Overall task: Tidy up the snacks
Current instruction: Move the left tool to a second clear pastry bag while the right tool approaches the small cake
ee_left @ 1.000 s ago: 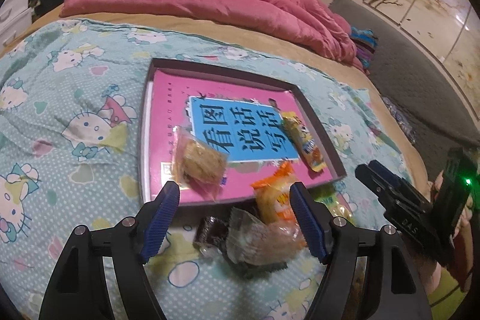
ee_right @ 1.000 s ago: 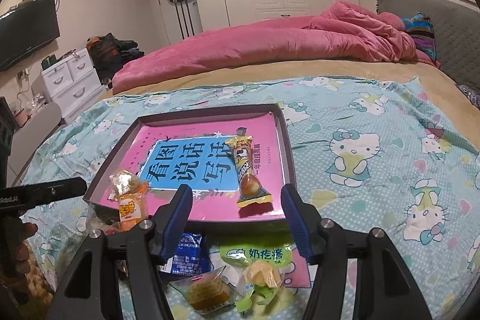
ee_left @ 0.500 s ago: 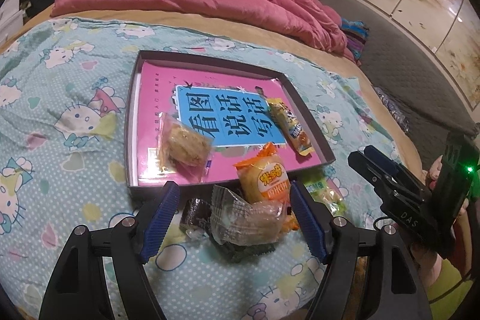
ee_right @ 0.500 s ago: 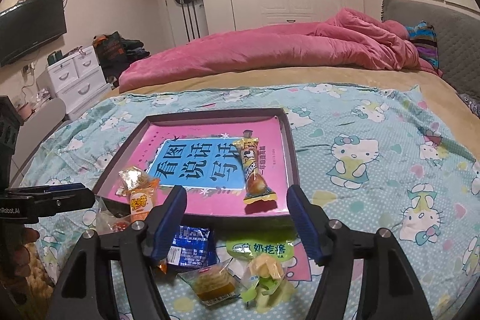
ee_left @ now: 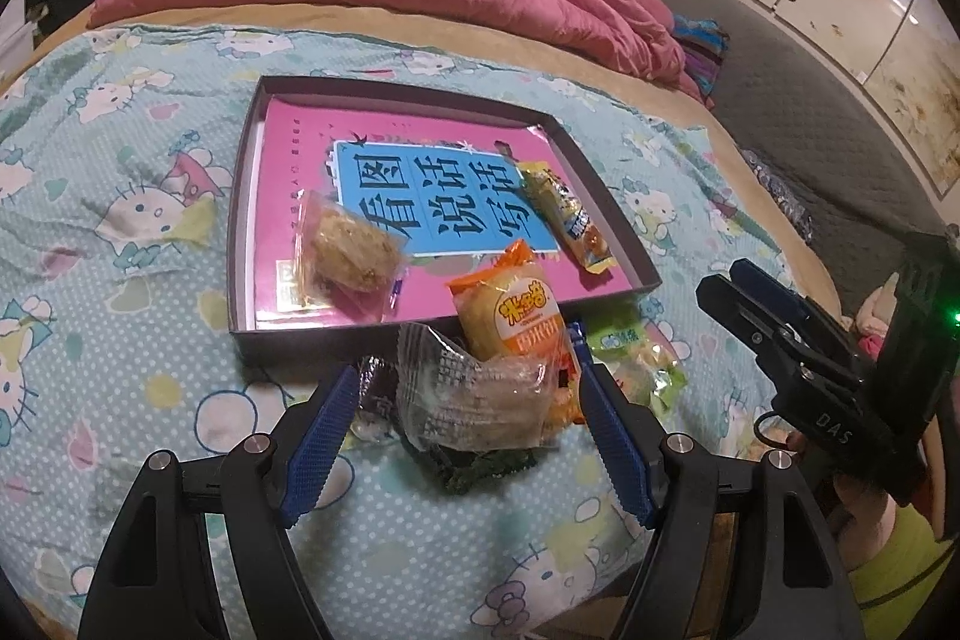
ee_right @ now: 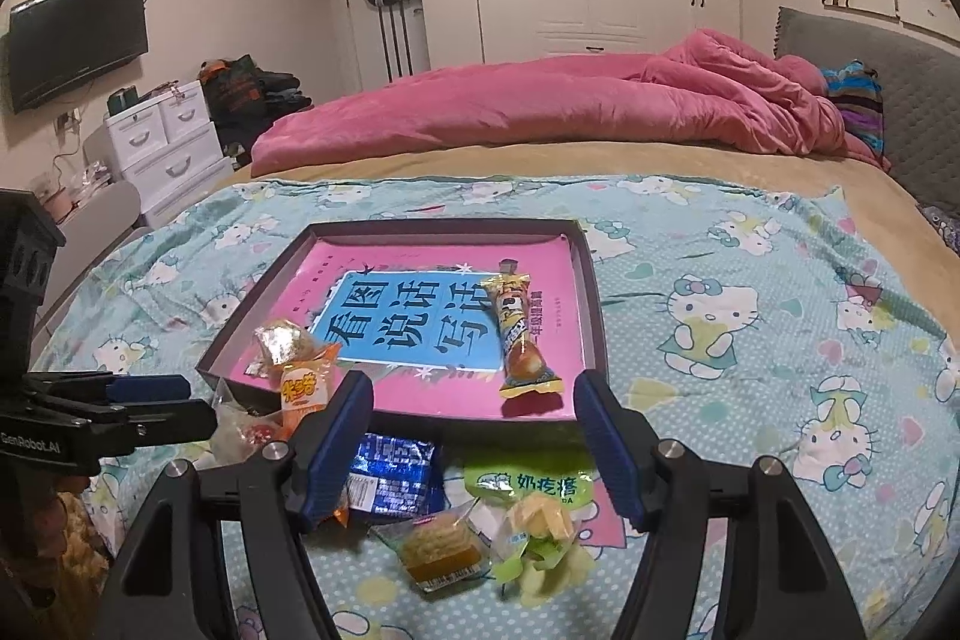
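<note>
While both claws, left claw (ee_left: 465, 427) and right claw (ee_right: 474, 445), gaped empty, two wrapped snacks lay in the shallow dark cardboard tray (ee_left: 240, 244); several crinkly packets (ee_right: 393, 478) waited on the bed

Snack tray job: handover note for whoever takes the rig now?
Left gripper: jaws open, over the clear-wrapped snack, not gripping it.
Right gripper: jaws open and just widened, nothing held, above the blue packet.
Tray: on the bedspread, holds the long candy bar and a clear-wrapped cake; the orange packet leans over its near rim.
Left to do: the green packet, small cake, blue packet and clear-wrapped snack lie outside, in front of the tray.
</note>
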Tool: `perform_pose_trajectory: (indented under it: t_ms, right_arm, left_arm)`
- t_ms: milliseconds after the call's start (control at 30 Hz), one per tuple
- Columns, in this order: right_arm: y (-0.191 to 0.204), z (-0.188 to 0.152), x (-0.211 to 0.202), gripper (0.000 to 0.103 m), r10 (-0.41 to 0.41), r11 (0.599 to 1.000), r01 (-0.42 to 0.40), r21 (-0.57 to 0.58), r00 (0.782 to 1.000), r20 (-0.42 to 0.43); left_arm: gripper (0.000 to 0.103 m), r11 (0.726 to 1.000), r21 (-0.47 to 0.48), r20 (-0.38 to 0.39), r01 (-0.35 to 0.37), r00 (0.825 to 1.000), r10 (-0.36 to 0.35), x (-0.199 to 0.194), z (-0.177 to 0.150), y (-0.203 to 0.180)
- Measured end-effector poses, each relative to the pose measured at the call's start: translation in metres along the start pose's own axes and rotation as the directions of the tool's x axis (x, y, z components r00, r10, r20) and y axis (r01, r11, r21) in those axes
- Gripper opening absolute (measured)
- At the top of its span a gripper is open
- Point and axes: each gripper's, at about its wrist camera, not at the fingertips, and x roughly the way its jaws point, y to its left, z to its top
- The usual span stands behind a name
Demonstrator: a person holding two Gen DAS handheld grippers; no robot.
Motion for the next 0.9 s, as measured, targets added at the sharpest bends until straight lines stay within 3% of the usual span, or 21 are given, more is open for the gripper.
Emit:
perform_pose_trajectory:
  t_ms: [900]
  right_arm:
    - [0.018,-0.042,-0.004,0.071,0.027,0.996,-0.037,-0.082,0.992,-0.122]
  left_arm:
    - [0.077,0.999,0.048,-0.056,-0.024,0.998,0.027,0.021,-0.012,-0.009]
